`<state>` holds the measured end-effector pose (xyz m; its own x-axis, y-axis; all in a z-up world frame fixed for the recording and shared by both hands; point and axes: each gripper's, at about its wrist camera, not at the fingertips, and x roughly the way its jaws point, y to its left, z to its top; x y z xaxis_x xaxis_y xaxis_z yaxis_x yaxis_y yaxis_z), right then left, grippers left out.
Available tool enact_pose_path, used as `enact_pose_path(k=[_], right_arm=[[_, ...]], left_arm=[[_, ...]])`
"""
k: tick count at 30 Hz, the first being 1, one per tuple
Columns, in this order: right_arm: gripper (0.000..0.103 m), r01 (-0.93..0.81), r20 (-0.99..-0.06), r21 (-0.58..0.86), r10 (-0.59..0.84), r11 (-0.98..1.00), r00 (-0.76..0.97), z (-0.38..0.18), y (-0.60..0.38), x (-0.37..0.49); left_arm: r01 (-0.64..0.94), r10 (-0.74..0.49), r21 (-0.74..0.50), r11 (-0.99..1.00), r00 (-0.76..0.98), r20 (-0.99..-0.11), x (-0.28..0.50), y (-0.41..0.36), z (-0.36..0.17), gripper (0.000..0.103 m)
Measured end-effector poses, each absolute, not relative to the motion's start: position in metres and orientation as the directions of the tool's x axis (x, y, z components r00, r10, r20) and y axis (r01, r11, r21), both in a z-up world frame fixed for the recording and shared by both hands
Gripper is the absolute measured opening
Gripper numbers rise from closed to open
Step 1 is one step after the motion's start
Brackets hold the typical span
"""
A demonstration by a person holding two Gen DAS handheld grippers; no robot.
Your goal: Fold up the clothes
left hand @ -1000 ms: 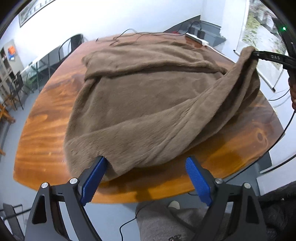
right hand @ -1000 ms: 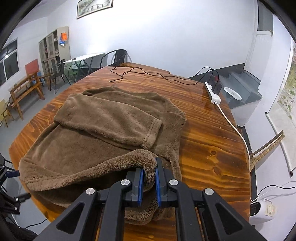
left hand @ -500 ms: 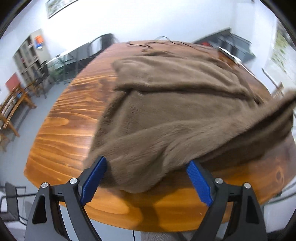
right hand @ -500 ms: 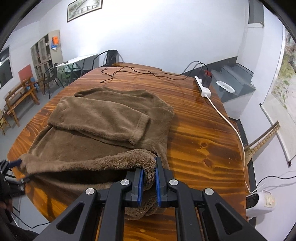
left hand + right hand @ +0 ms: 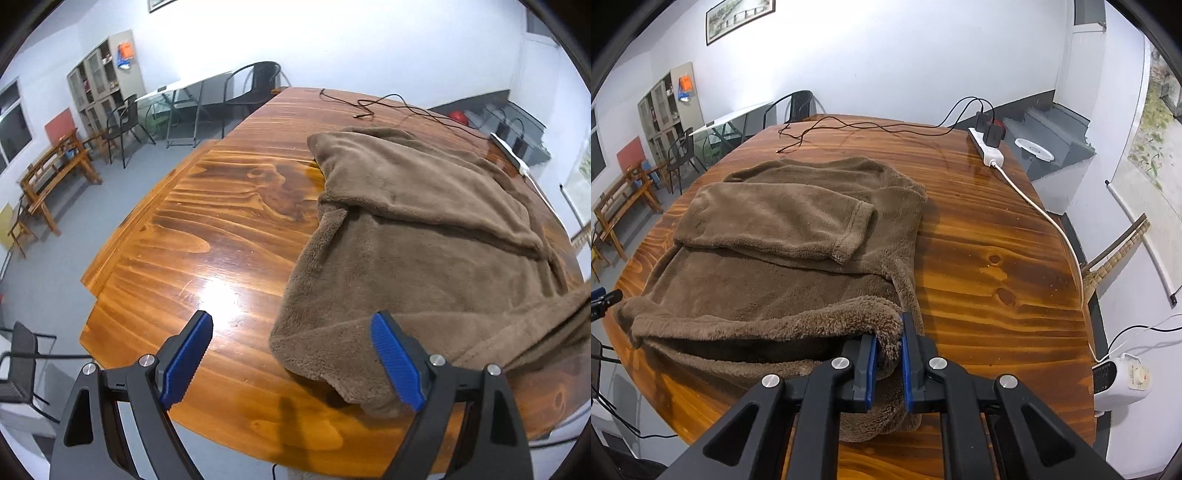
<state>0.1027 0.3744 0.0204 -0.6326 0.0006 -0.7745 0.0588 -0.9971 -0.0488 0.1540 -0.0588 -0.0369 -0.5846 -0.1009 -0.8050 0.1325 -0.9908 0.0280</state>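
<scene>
Brown fleece garment [image 5: 783, 266] — hem pinched, right claw [image 5: 886, 354]

Brown fleece garment [image 5: 783, 258] on table; sleeve folded across; near hem lifted

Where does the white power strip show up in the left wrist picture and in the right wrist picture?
Left wrist: the power strip sits at the far right edge of the table, beyond the brown fleece garment.
Right wrist: the power strip is upper right of centre, with two black plugs in it.
Shared landmark: the thin black cable lying on the table's far end.
</scene>
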Motion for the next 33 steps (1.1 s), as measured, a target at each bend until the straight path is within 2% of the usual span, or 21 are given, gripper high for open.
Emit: enact_pose_path(k=[7, 12, 21, 28, 33], right_arm=[[0.012, 0.053, -0.793, -0.065, 0.02, -0.996, -0.609, 0.011, 0.378, 0.088], [0.012, 0.045, -0.804, -0.066, 0.026, -0.997, -0.594, 0.004, 0.379, 0.079], [0.012, 0.04, -0.812, -0.063, 0.028, -0.997, -0.582, 0.0, 0.38, 0.075], [0.012, 0.027, -0.818, -0.056, 0.03, -0.998, -0.574, -0.005, 0.385, 0.082], [0.012, 0.023, -0.819, -0.056, 0.033, -0.998, -0.572, -0.006, 0.388, 0.088]], left_arm=[[-0.055, -0.061, 0.114, -0.992, -0.581, -0.811, 0.186, -0.025, -0.05, 0.09], [-0.108, 0.001, 0.073, -0.992, -0.564, -0.825, 0.193, 0.005, -0.058, 0.09], [-0.08, 0.051, -0.007, -0.997, -0.568, -0.821, 0.159, 0.039, -0.057, 0.09], [-0.01, 0.019, -0.016, -1.0, -0.57, -0.822, 0.13, 0.041, -0.059, 0.09], [0.038, -0.09, 0.083, -0.996, -0.563, -0.821, 0.118, 0.034, -0.065, 0.09]])
